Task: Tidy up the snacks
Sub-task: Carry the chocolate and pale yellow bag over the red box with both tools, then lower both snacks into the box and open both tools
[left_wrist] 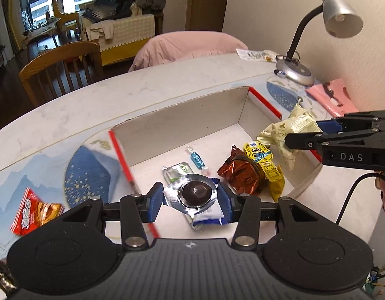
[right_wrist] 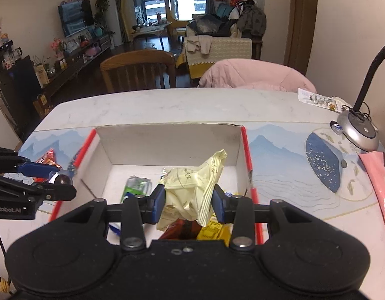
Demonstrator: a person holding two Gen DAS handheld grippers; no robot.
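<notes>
Where the white marble-look table (left_wrist: 167, 80) carries a blue mountain-print mat (right_wrist: 280, 155), an open cardboard box (left_wrist: 192, 110) with red-edged side walls sits in the middle, its white floor partly bare toward the far wall. Beyond the table's far edge stand a wooden chair (left_wrist: 59, 67) and a second seat draped in a pink quilt (left_wrist: 189, 43), with a cluttered living room and tall windows behind. A silver gooseneck desk lamp (left_wrist: 340, 12) stands at the right end by the wall, beside a pink folder (left_wrist: 330, 95).

The left gripper (left_wrist: 191, 197) is clamped on a silver foil pack with a dark round centre (left_wrist: 196, 191), held over the box's near left part. The right gripper (right_wrist: 188, 201) is pinched tight on a crumpled pale-yellow wrapper (right_wrist: 192, 182), held above the box close to its right wall.

Lying on the box floor are a green-and-silver sachet (left_wrist: 178, 170), a blue twist-wrapped candy (left_wrist: 197, 161), a brown foil pack (left_wrist: 242, 175) and a yellow cartoon-print pack (left_wrist: 265, 165), the last two touching. A blue-and-white pack (left_wrist: 210, 217) shows under the left gripper's load. Outside the box, a red snack bag (left_wrist: 34, 210) lies on the mat to the left, well apart from the box wall. Another long snack packet (right_wrist: 317, 100) rests near the lamp base at the table's far right edge.
</notes>
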